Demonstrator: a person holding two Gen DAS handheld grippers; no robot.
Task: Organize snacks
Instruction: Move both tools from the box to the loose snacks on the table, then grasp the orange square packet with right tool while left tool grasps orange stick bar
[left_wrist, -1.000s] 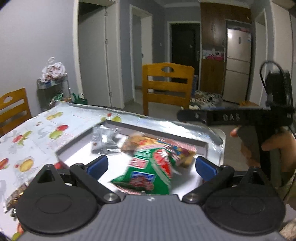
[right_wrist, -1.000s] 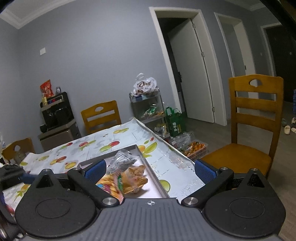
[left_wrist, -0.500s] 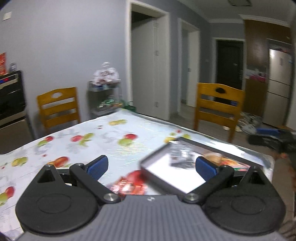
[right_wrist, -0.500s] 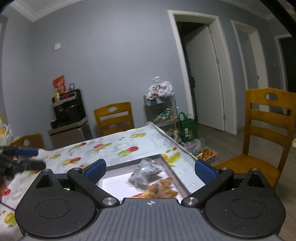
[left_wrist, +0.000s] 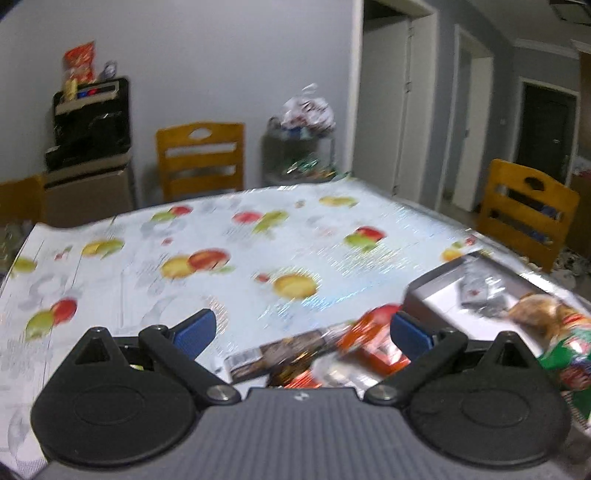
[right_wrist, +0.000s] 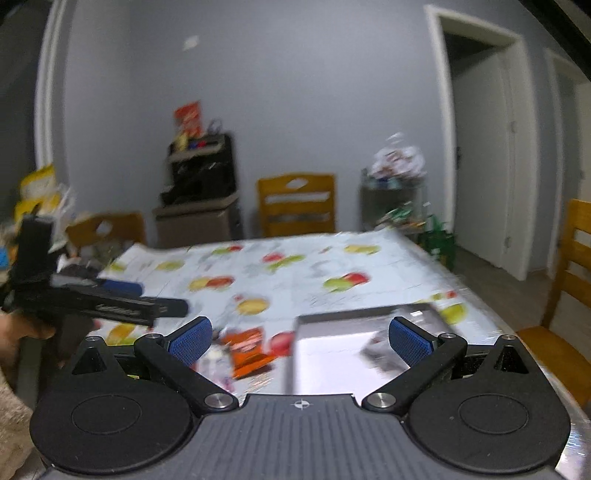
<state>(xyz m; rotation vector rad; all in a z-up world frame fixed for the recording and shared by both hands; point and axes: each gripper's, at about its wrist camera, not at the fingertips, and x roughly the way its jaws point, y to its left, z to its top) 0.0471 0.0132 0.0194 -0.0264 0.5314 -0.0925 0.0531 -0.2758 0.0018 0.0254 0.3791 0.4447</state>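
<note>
Orange packet (left_wrist: 373, 341) lies loose on worktop (left_wrist: 147, 258), just left of tray (left_wrist: 436, 291), between spread, empty left tool (left_wrist: 301, 330) pads; right tool (right_wrist: 300, 334) likewise agape.

Dim, bluish indoor light; heavy motion blur, fisheye-curved edges.

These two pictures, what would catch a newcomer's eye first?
Probably the fruit-print tablecloth filling the middle of both views. Next, the black tongs with blue tips, the left and the right, both open low in front. Then the orange snack packet lying beside the grey tray at the table's near end.
</note>
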